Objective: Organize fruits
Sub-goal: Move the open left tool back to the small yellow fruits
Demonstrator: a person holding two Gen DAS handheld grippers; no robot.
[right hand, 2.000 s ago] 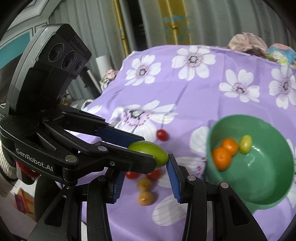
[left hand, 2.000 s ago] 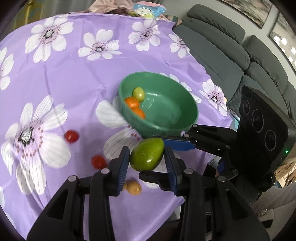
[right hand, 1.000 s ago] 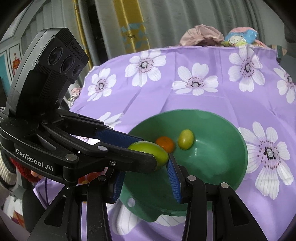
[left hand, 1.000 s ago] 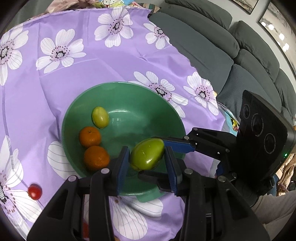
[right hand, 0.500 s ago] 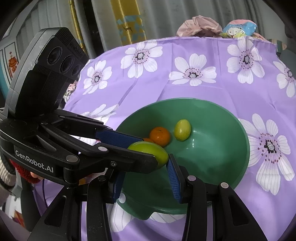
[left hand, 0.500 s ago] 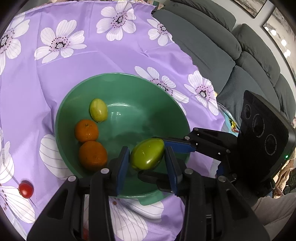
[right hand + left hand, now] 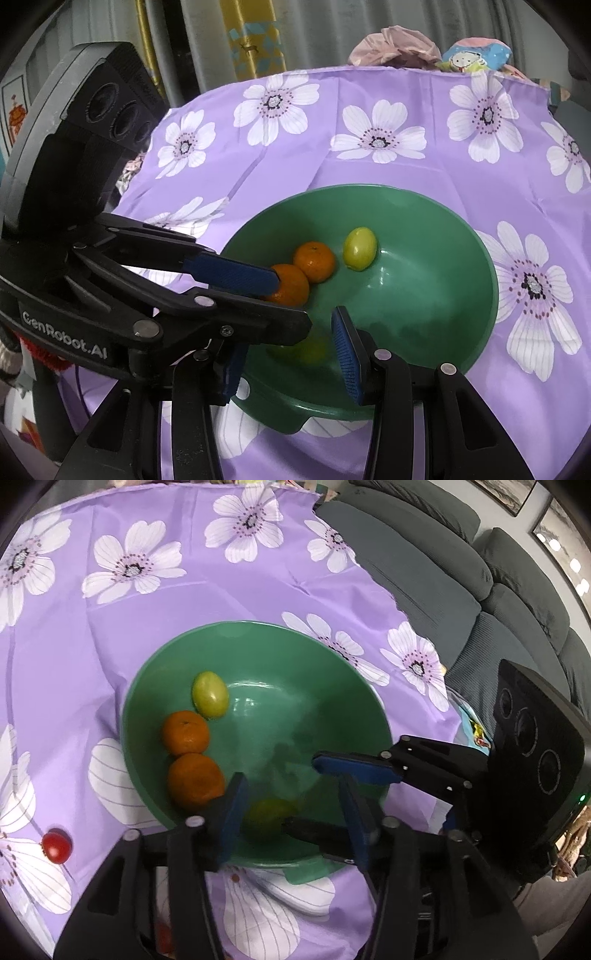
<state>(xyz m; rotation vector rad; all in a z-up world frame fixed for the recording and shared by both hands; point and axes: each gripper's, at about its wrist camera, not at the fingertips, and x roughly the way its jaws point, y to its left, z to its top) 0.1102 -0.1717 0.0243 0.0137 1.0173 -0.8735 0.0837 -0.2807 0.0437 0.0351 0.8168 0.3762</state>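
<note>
Left wrist view is showing the left hand-held gripper [image 7: 291, 808] with its blue pads spread wide; its jaws have just been opening, and the green fruit [image 7: 269, 818] is lying blurred between them, low against the near wall of the bowl [image 7: 147, 686], no pad pressing on it. It looks to be dropping or just landing. Beside it the right hand-held gripper [image 7: 325, 794] is reaching in from the right, its pads also apart and gripping nothing.

Right wrist view is giving the same reading: the right hand-held gripper [image 7: 288, 354] is standing apart over the near part of the bowl [image 7: 476, 295], the green fruit [image 7: 306, 349] is smeared below it, and the left hand-held gripper [image 7: 291, 299] is crossing in from the left.

Further into the bowl two oranges [image 7: 188, 760] are sitting touching each other on the left side, and a small yellow-green fruit [image 7: 209, 694] is lying just beyond them. Outside the bowl a red tomato [image 7: 56, 845] is waiting on the purple flowered cloth [image 7: 110, 602] over the bench, left of the bowl. A grey sofa [image 7: 443, 568] is standing past the cloth's far edge.

I am judging the step in hand to be the release of the green fruit into the bowl. The next move is calling for both tools to be lifting clear of the rim, then one of them heading for the tomato with pads parted enough to straddle it without squashing it
</note>
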